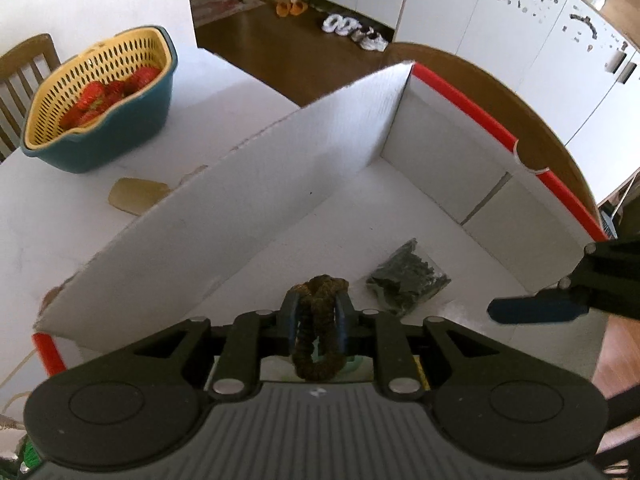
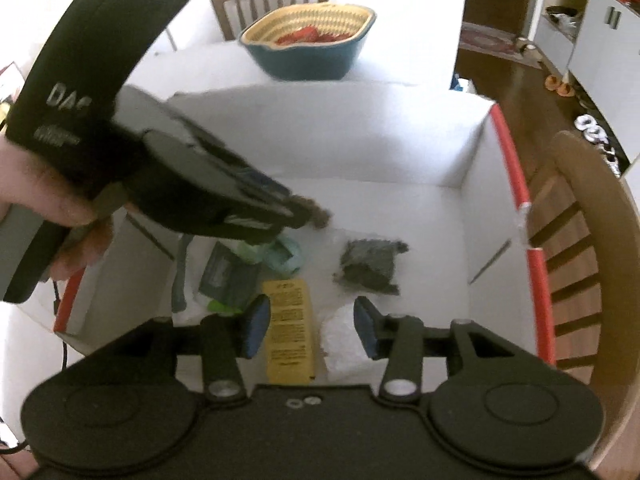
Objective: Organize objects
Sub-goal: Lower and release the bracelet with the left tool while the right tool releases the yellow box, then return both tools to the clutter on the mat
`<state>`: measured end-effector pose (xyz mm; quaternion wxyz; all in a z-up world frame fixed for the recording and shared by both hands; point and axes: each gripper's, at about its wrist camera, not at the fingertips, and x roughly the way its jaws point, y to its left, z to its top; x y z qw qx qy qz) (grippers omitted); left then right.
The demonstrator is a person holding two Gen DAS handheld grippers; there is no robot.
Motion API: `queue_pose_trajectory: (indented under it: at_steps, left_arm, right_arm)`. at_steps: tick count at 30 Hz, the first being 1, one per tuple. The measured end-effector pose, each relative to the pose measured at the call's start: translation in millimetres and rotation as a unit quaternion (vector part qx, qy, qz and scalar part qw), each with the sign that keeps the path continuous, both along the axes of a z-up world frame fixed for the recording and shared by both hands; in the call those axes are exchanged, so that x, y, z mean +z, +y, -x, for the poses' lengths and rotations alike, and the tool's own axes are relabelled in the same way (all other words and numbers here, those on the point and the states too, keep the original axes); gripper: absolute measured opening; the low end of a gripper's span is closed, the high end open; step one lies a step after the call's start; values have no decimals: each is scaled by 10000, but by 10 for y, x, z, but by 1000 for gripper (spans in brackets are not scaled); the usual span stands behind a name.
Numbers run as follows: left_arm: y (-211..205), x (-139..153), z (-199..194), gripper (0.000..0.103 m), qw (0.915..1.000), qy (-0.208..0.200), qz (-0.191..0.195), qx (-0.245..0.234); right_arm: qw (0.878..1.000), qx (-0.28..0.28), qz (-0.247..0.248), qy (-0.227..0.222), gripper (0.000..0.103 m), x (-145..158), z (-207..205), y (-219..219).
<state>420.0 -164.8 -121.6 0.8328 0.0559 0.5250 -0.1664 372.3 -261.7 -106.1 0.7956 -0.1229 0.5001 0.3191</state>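
My left gripper (image 1: pixel 318 312) is shut on a brown braided hair tie (image 1: pixel 320 332) and holds it above the floor of a white cardboard box (image 1: pixel 248 200) with red edge strips. It also shows in the right wrist view (image 2: pixel 296 216), the brown hair tie (image 2: pixel 318 214) at its tip. My right gripper (image 2: pixel 310 326) is open and empty over the box, above a yellow packet (image 2: pixel 288 336) and a white crumpled bag (image 2: pixel 342 340). A clear bag of dark small parts (image 1: pixel 408 280) lies on the box floor; it also shows in the right wrist view (image 2: pixel 370 266).
A teal bowl with a yellow strainer of strawberries (image 1: pixel 104 96) stands on the white table behind the box. In the box lie a dark card packet (image 2: pixel 230 276) and a mint green object (image 2: pixel 286 258). Wooden chairs (image 2: pixel 580 264) stand around the table.
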Motion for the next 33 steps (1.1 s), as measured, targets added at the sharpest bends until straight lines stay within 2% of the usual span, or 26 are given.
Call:
queue_pose_trajectory:
  at_steps: [2, 6, 12, 23, 27, 32, 33]
  left_arm:
    - [20, 38, 38, 20, 10000, -41, 39, 18]
    - [35, 80, 93, 51, 9999, -99, -24, 10]
    - [118, 278, 251, 52, 9992, -369, 120, -61]
    - [451, 745, 930, 59, 9932, -1063, 462, -140]
    - [609, 850, 1166, 67, 9907, -1223, 599, -16]
    - [865, 922, 1442, 68, 9878, -1378, 715, 117]
    - [934, 932, 1498, 73, 9872, -1405, 731, 170]
  right_arm:
    - [9999, -85, -71, 4, 50, 41, 2, -51]
    - [9997, -208, -135, -45, 51, 99, -1, -129]
    - [9989, -368, -276, -128, 56, 234, 107, -215]
    - [9944, -685, -690, -424, 63, 591, 412, -312]
    - [9922, -759, -843, -512, 70, 672, 565, -243]
    - [9904, -721, -959, -692, 79, 742, 781, -65]
    - [9898, -727, -993, -719, 80, 752, 819, -30]
